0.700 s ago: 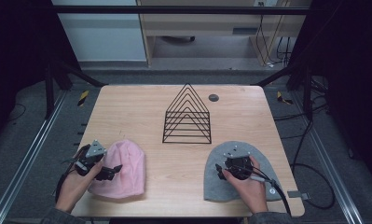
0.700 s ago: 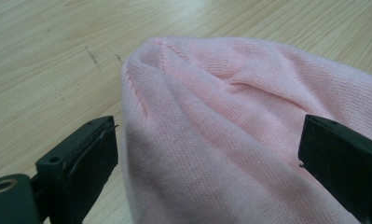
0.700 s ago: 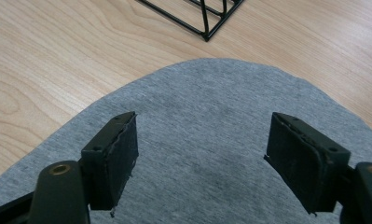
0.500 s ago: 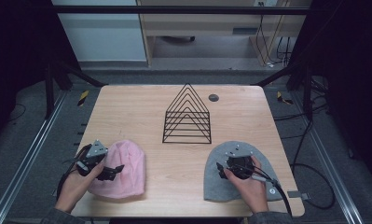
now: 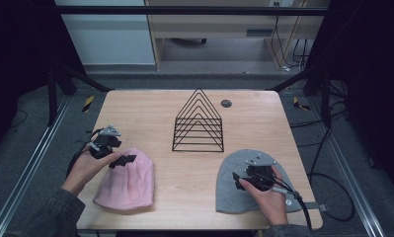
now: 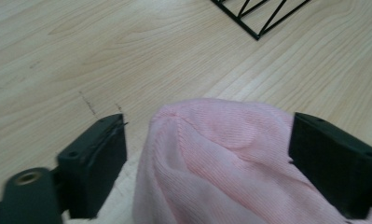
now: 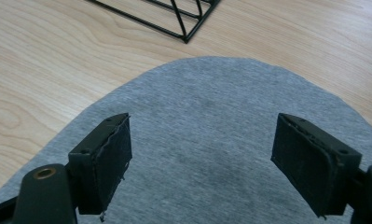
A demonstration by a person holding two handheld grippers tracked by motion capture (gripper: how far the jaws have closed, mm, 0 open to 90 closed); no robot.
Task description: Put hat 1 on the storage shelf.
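Observation:
A pink knit beanie [image 5: 128, 180] lies flat near the table's front left. My left gripper [image 5: 123, 160] sits at its upper left edge with the jaws open. In the left gripper view the beanie's rounded crown [image 6: 221, 154] bulges between the two pads; the right pad touches the knit and the left pad stands apart from it. A grey beanie [image 5: 234, 190] lies at the front right. My right gripper [image 5: 249, 180] hovers low over it with the jaws open; in the right gripper view smooth grey fabric [image 7: 207, 107] lies below and between the wide-set pads.
A black wire rack [image 5: 198, 121] shaped like a row of triangles stands mid-table beyond both hats. A small dark round disc [image 5: 226, 103] lies behind it on the wooden table [image 5: 150, 113]. Metal frame rails run along both sides of the table.
My left gripper has shifted away from the person, up along the pink beanie toward its crown. The right gripper has hardly moved over the grey beanie.

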